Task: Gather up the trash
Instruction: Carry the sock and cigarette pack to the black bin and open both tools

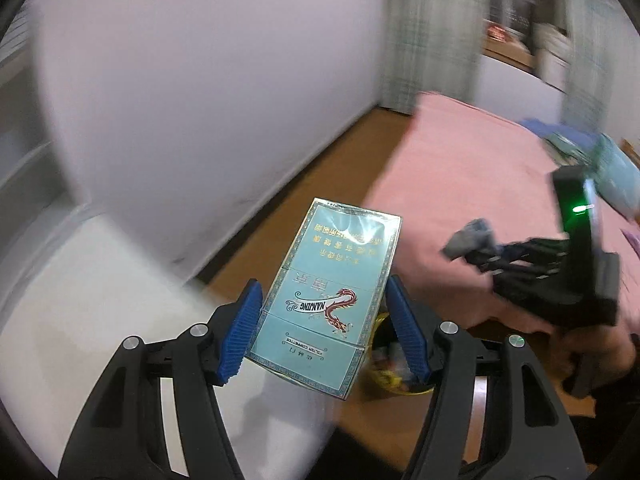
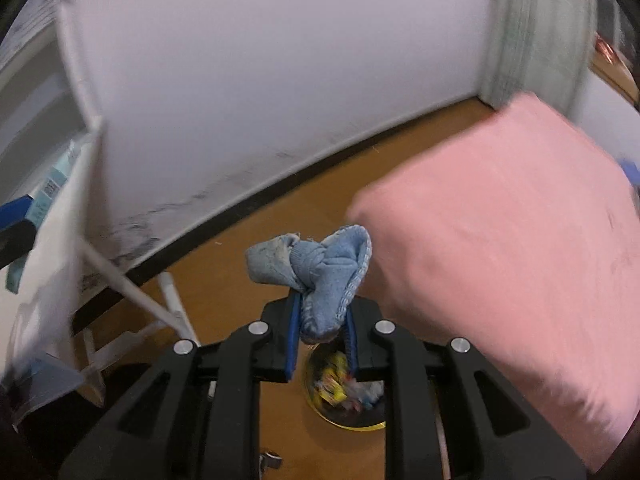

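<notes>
A: What is each tool holding?

B: The left tool [image 1: 324, 312] clamps a pale blue cigarette pack [image 1: 324, 292] by its two long sides, the blue pads [image 1: 240, 336] pressing the edges. The right tool [image 2: 322, 332] stands narrow, pinched on a crumpled blue sock [image 2: 320, 276] that sticks up above the pads.

A: Where is the trash bin?

B: A round bin [image 2: 344, 392] with a yellow rim stands on the wooden floor [image 2: 248, 240], right under both tools, with bright wrappers inside. In the left view the pack covers most of it.

A: How much room is there?

B: A strip of bare floor runs between the white wall [image 2: 260, 80] and the edge of the pink bed [image 2: 500, 240]. The bed corner lies close beside the bin on the right. On the left a white shelf unit [image 2: 52, 208] with thin legs stands near; the background is blurred
</notes>
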Motion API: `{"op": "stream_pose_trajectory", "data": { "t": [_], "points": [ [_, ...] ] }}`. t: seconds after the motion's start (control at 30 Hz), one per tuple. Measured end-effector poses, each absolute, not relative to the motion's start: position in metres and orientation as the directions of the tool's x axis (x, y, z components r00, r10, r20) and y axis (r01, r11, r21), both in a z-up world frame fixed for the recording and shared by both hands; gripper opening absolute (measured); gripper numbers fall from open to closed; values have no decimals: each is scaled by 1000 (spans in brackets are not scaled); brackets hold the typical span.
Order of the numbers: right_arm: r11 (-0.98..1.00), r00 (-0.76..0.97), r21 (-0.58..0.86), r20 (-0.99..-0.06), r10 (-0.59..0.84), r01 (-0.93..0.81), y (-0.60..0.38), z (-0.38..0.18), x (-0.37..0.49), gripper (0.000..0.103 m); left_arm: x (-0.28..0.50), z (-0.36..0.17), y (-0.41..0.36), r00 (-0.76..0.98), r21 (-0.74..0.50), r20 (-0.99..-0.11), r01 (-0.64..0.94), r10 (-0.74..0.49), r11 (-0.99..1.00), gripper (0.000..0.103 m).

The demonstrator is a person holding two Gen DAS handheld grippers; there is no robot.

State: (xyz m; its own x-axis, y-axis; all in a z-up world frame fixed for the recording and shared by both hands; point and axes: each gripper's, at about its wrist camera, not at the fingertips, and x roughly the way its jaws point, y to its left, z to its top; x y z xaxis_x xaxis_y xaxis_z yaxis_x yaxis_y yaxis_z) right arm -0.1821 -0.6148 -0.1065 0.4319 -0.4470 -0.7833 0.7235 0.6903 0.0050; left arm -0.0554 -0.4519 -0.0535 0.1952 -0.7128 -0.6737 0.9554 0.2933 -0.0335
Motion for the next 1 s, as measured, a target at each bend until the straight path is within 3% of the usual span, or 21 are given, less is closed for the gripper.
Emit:
{"op": "stream_pose_trajectory", "data": {
  "t": [0.23,0.43,0.63,1.0],
  "points": [
    [608,354,65,-860,-368,791,-663,-187,-229,19,-94,-133,-537,88,-27,-714,988,-694,154,62],
    [565,306,93,-905,-295,820,-693,-248,-253,19,-87,-244,-585,13,-103,-828,979,-561,174,62],
    [564,261,89,-937,-233,821,-699,-285,-257,19,-76,-316,-606,-62,-190,-893,950,-446,246,62],
    [564,239,96,-953,-184,820,-701,-304,-253,19,-84,-325,-602,-67,-174,-913,956,-403,235,63]
  ]
}}
